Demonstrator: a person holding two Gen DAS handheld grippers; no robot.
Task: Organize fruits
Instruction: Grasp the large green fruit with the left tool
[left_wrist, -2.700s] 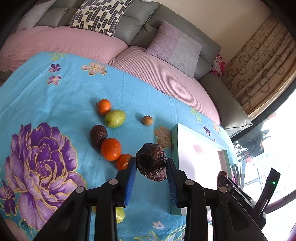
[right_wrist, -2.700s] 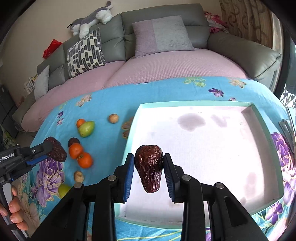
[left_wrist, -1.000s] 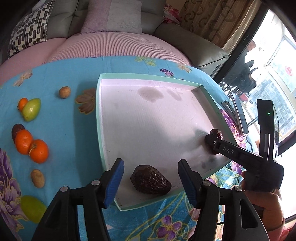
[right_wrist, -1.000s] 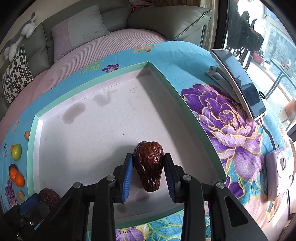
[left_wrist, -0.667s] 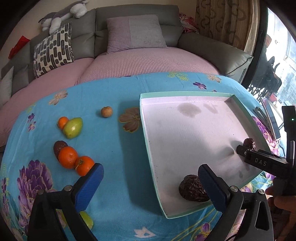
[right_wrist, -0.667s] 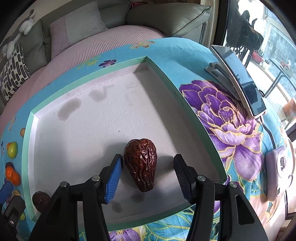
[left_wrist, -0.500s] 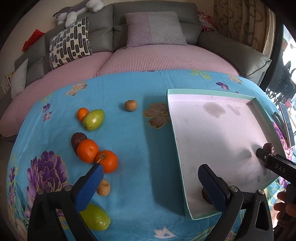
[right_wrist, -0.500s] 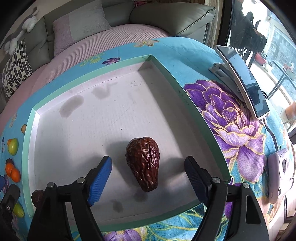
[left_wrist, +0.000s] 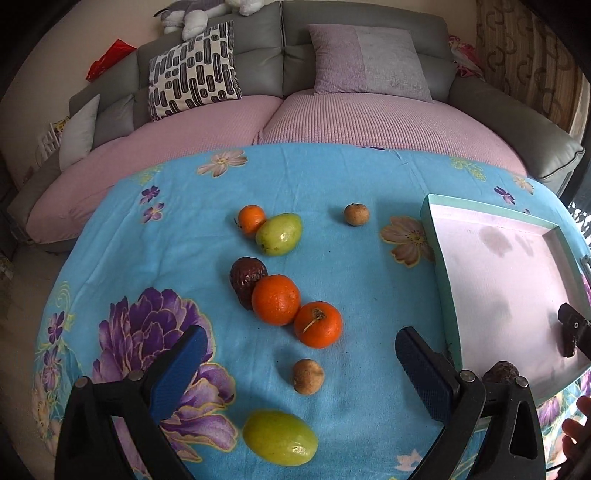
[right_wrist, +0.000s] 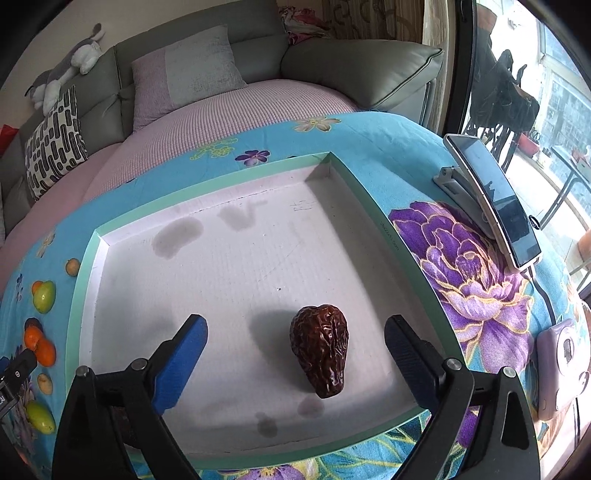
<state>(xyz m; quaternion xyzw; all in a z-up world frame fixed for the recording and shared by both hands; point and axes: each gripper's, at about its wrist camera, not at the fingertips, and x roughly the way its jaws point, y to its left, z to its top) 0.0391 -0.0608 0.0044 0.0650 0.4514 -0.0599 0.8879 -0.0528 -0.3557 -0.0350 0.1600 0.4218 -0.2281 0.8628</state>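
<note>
Left wrist view showed spread left tongs (left_wrist: 295, 369) above a blue floral worktop (left_wrist: 332, 177) before a grey sofa (left_wrist: 280, 48). Right tongs (right_wrist: 295, 347) gaped over a wrinkled fruit (right_wrist: 320, 353) in the tray (right_wrist: 86, 266).

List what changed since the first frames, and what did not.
Both grippers carried a wrinkled dark fruit to the tray and let go. The right gripper now stands open around its date; the left gripper swung back, open, over the loose fruit. The oranges and green fruit stayed on the blue cloth.
</note>
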